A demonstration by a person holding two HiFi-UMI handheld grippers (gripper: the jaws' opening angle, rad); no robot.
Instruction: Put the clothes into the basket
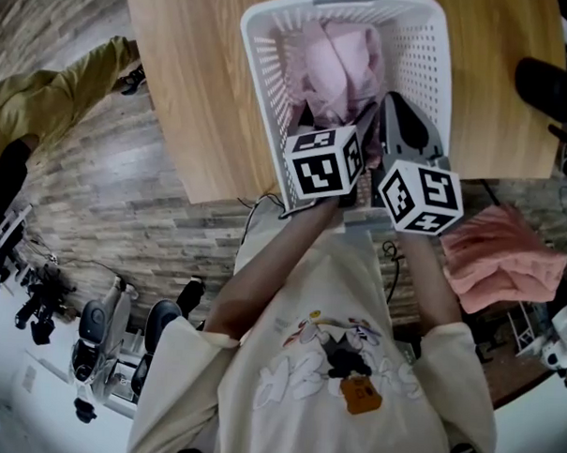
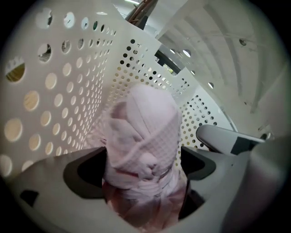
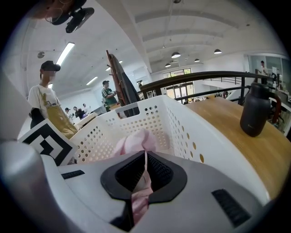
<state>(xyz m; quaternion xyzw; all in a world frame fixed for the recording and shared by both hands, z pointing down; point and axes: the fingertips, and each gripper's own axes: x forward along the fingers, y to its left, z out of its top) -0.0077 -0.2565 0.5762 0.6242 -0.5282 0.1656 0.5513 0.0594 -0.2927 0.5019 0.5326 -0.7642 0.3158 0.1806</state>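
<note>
One wooden desk [image 1: 195,104] carries the white perforated basket [image 1: 263,89], which stands at the desk's near edge. Inside the basket lies the pink garment [image 1: 340,59] (waffle-textured, bunched into a mound), reaching up toward the far wall.

A second pink cloth [image 1: 502,259] lies outside the basket, on the person's right and past the desk's near edge. What bears it cannot be determined.

Both grippers reach side by side into the near end of the basket.

- Left gripper [image 2: 143,166]: the jaws are released and spread wide. The mound of the pink garment stands between them, with a visible gap at the right-hand pad, so nothing is clamped.
- Right gripper [image 3: 144,175]: the jaws are clenched on a thin fold of the pink garment. The fold runs up between the pads and continues to the mound in the basket.

A dark bottle [image 3: 254,111] stands upright on the desk, to the right of the basket and apart from it.
</note>
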